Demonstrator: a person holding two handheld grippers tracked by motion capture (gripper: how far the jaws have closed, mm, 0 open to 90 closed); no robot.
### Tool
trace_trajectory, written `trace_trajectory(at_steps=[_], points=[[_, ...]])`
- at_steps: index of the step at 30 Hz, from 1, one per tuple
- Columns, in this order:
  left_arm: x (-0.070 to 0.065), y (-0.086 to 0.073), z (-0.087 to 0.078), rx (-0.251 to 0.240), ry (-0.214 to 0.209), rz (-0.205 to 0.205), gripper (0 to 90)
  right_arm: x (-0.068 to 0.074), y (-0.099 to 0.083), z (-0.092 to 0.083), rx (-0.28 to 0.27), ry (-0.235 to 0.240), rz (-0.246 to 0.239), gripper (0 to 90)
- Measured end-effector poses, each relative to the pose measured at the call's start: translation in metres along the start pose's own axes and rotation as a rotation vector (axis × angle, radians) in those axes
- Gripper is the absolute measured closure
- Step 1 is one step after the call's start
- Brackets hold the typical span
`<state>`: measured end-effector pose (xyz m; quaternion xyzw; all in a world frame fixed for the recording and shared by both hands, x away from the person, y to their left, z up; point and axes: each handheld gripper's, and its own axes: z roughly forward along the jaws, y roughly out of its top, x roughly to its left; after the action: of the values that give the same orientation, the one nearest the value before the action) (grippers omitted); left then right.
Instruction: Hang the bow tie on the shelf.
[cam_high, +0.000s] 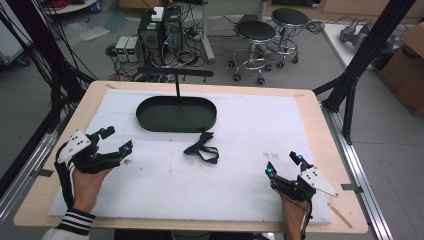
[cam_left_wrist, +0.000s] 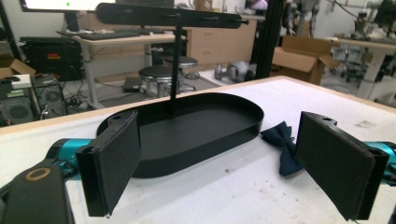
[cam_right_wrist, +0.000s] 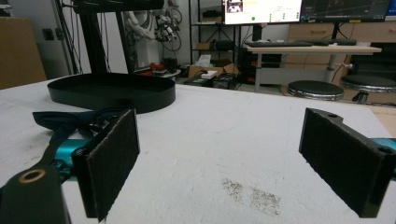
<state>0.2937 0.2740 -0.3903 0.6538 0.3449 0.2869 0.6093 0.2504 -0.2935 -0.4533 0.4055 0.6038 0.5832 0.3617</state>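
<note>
Dark bow tie (cam_high: 201, 147) flat on white sheet (cam_high: 240, 190), just in front of black oval tray (cam_high: 176, 114) with upright stand (cam_high: 176, 80). Left gripper (cam_high: 116, 139) and right gripper (cam_high: 283, 163) wide open, empty, well apart from bow tie.

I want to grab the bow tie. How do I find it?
Find the big black oval tray with a post at the back of the white table. Just in front of its rim lies the bow tie: small, dark, soft cloth with a looping strap.
</note>
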Motion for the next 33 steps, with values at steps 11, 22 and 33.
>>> trace_trajectory(at_steps=[11, 22, 33], points=[[-0.023, 0.034, 0.033, 0.116, -0.053, 0.057, 15.1, 0.0, 0.0, 0.0, 0.001, 0.0, 0.001, 11.2], [-0.052, 0.055, 0.078, 0.287, -0.17, 0.083, 15.2, 0.0, 0.0, 0.0, 0.0, 0.0, -0.001, 11.3], [-0.075, 0.063, 0.123, 0.471, -0.21, 0.117, 15.6, -0.001, 0.0, 0.0, -0.005, 0.0, 0.002, 11.2]])
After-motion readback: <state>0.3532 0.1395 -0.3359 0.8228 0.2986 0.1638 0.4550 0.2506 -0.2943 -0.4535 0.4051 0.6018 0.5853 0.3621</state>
